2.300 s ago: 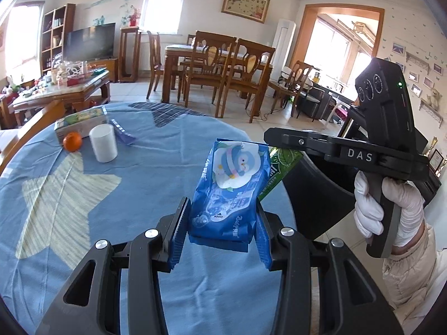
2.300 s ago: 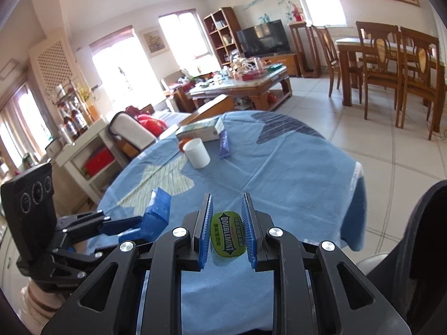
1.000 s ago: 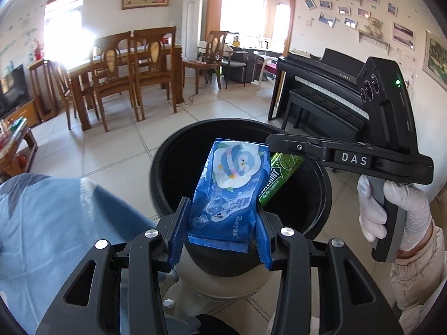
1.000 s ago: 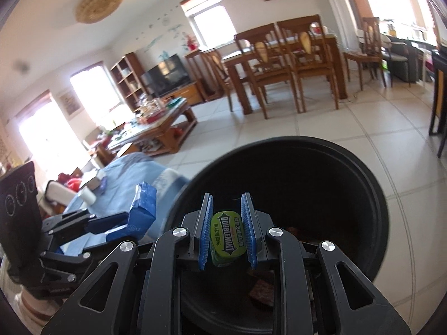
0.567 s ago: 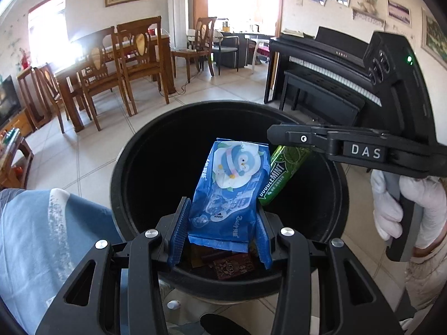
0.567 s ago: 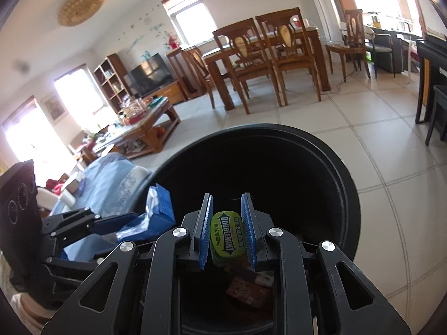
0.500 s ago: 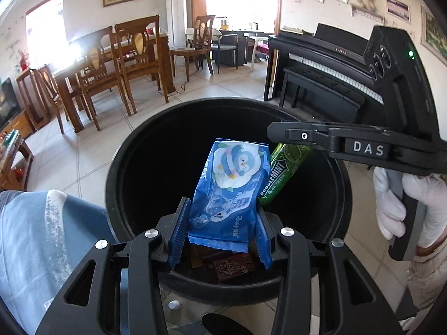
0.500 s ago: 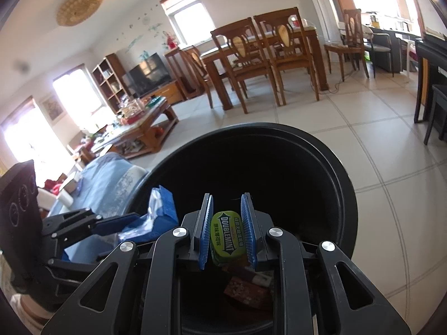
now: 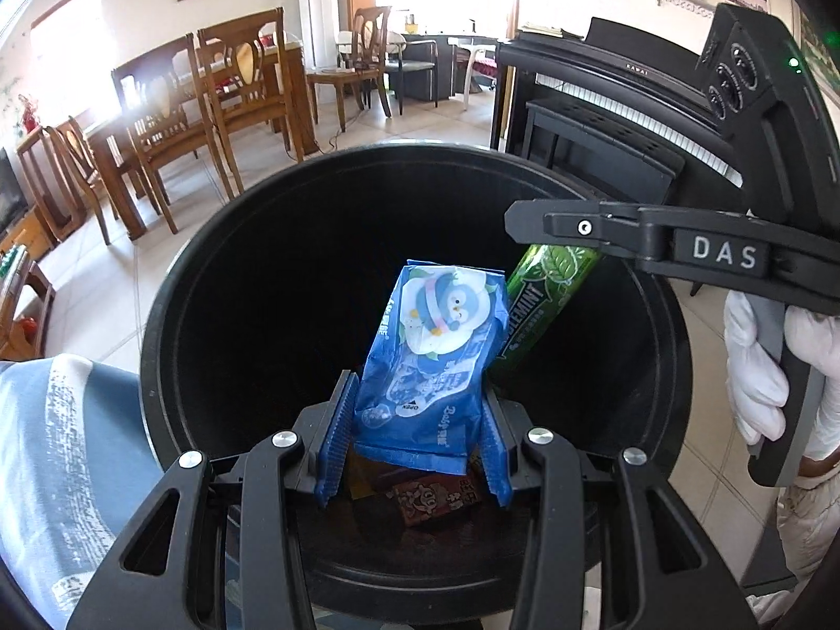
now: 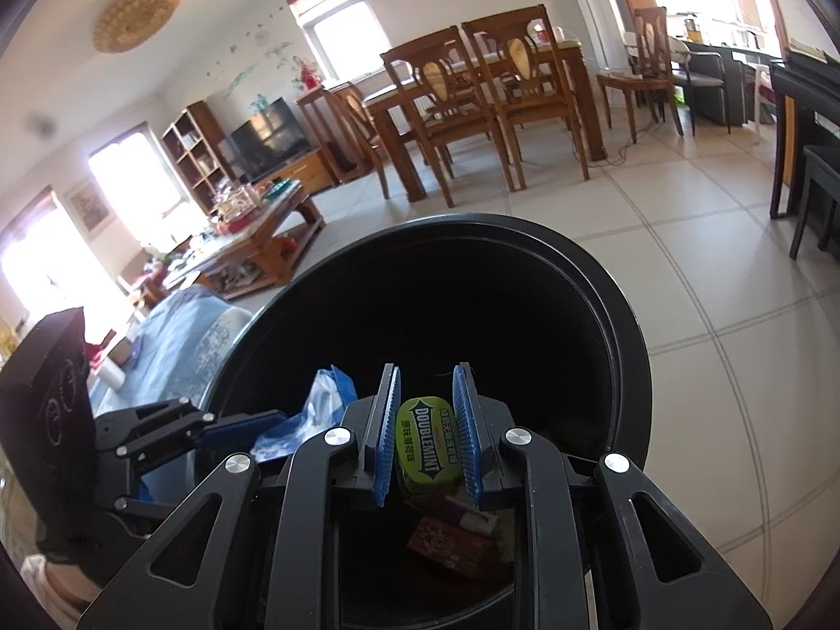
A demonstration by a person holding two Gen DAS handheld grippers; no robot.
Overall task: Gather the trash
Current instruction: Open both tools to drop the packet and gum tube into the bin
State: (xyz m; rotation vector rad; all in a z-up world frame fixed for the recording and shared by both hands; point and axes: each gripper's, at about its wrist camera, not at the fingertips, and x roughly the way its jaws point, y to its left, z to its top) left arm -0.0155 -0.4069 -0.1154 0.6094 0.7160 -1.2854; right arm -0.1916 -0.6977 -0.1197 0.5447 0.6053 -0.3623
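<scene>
Tiled living-room floor surrounds a round black plastic bin. Left claw pinches a crinkled blue tissue packet, right claw a glossy green gum pack; both hang over the bin mouth, apparently positioned for release onto wrappers below.

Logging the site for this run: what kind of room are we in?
Most likely a home's open living and dining room: a wooden dining table with chairs, a TV, and an upright piano.
</scene>
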